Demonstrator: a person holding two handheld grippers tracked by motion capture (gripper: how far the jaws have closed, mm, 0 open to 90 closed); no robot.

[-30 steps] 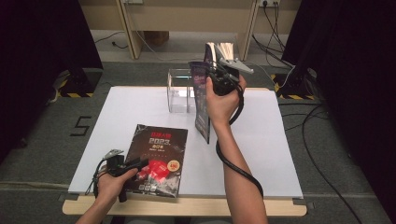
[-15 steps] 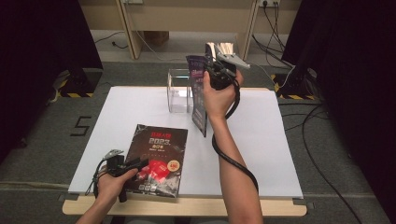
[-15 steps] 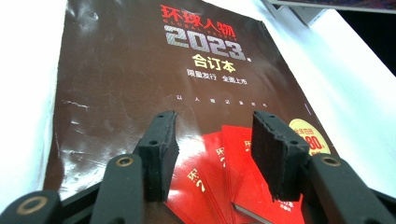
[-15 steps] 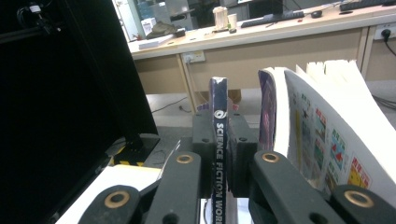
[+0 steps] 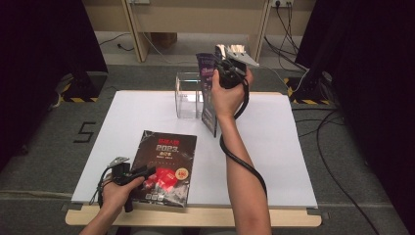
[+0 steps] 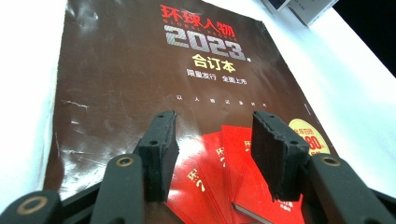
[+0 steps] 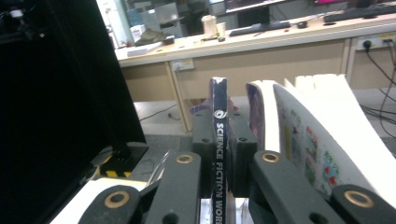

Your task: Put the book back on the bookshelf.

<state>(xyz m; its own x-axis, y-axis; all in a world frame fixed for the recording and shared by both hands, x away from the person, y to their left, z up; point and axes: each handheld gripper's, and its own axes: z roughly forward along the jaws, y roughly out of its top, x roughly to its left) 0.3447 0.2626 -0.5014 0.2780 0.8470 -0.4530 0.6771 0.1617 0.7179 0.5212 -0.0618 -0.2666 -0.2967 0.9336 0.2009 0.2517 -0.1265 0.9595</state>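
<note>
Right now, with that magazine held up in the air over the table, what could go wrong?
The right gripper pinches the raised magazine by its spine alone, and loose pages fan open beside it; they might snag on the clear box below. The thin grip could also slip. The left gripper stands open over the dark magazine, so a nudge might shift it.

Lies flat on the desk [image 5: 274, 147] near its front edge: magazine [image 5: 164, 166]. Stands behind it, toward the far edge: clear box [image 5: 188, 95], with book [image 5: 208, 98] just right.
</note>
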